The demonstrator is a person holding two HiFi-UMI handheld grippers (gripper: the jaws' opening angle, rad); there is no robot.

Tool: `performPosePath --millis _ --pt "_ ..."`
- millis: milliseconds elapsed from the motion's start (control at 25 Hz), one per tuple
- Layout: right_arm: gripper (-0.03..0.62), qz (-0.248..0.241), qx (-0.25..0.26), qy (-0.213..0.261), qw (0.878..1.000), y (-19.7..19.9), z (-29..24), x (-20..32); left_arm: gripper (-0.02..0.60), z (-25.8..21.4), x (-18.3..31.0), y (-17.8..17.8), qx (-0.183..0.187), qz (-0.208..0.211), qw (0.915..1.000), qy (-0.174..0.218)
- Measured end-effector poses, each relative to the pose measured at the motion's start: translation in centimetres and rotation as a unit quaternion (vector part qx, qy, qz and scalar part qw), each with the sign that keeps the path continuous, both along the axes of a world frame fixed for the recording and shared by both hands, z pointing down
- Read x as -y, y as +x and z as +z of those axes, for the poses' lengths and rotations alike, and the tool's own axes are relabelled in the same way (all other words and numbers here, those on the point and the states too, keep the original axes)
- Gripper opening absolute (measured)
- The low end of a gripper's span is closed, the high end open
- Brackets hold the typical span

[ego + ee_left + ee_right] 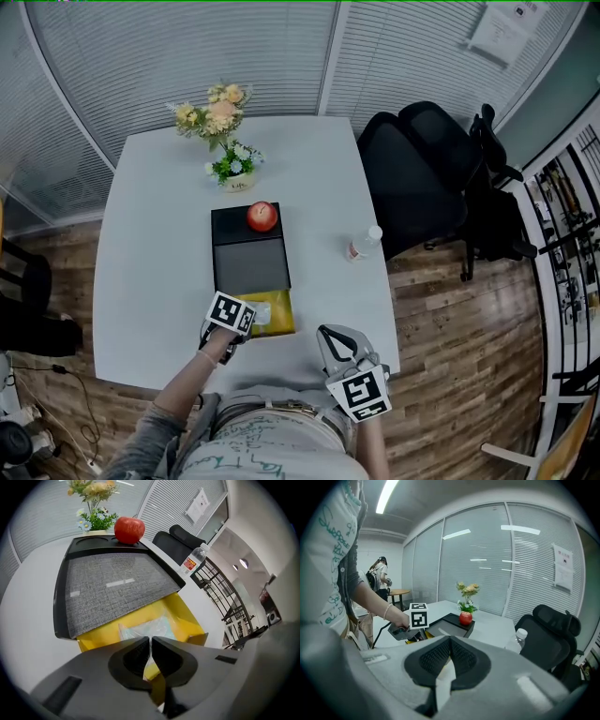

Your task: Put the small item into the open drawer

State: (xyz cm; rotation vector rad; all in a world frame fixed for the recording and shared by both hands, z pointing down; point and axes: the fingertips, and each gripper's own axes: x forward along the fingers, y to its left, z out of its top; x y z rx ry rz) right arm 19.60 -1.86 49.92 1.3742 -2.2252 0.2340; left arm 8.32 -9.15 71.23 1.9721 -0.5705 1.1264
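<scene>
— Left gripper view first: how does the left gripper (150,639) stand?

— Its jaws are drawn together. The near edge of a clear plastic packet (147,629) with pale bluish contents runs right into the closed tips, so it looks pinched there

— Where is that packet?

— It is over the inside of the yellow open drawer (190,623), low between its walls. Whether it already rests on the bottom cannot be told

— What does the drawer belong to?

— It sticks out of the near side of a black box with a grey fabric top (112,585). A red apple (129,529) sits on the far end of the box, and beyond it stands a small pot of yellow and white flowers (93,520)

— What about the other tool?

— The right gripper (450,639) has its jaws closed with nothing between them. The head view shows it by the front edge of the white table (159,206), off to the right of the drawer

— Is there anything further out?

— A clear water bottle with a red label (193,560) stands near the table's right edge, and a black office chair (422,169) is just beyond that edge
</scene>
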Motion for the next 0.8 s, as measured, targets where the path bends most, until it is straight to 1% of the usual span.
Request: performPosePath --millis 240,400,800 --pt "0.002 0.007 0.003 0.003 1.0 0.1 0.1 0.7 0.012 0.6 0.0 0.0 0.026 0.001 0.9996 0.011" --pt "0.002 0.009 0.001 0.005 1.0 0.5 -0.1 1.3 0.012 0.7 0.1 0.1 0.034 0.009 0.9993 0.013" --pt "0.002 0.009 0.002 0.006 1.0 0.6 0.1 1.2 0.023 0.4 0.4 -0.1 0.011 -0.014 0.9998 0.003"
